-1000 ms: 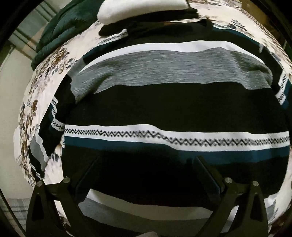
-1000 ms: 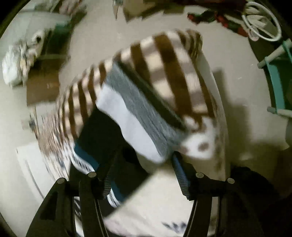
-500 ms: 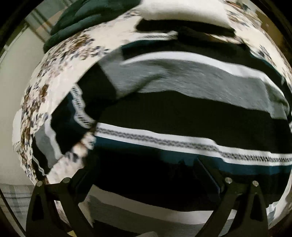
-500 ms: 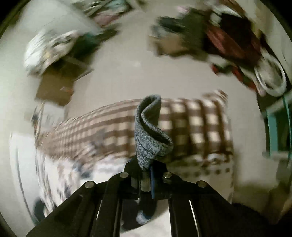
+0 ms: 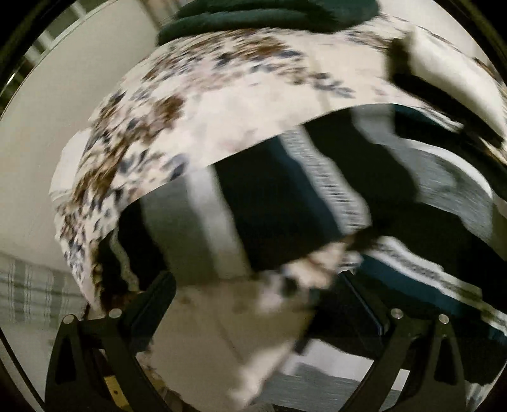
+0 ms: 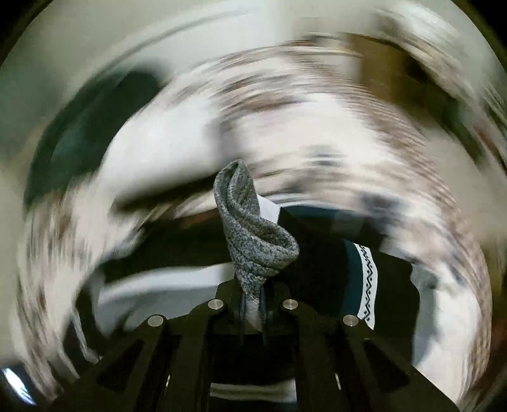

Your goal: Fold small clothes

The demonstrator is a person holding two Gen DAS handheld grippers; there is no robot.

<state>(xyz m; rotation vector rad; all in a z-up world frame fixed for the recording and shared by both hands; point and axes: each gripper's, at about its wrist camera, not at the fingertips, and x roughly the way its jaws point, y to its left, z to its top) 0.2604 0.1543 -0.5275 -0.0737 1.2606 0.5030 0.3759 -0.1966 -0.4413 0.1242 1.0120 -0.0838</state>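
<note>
right gripper [image 6: 253, 312] pinched tight on grey cuff of striped sweater [image 6: 253, 222]; left gripper [image 5: 253, 304] spread wide, gripping nothing, over floral bedspread [image 5: 228, 104]; no readable writing

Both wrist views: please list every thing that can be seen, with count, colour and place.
sweater: one, striped black, grey, white and teal, spread on the bed; a grey fold is pinched in the right claw.
bedspread: one, white with brown and dark flecks, under the sweater.
blanket: one, dark green, at the far end of the bed.
pillow: one, white, far right of the bed.
left claw: black, jaws open, above the sweater.
right claw: black, shut on the fold.
</note>
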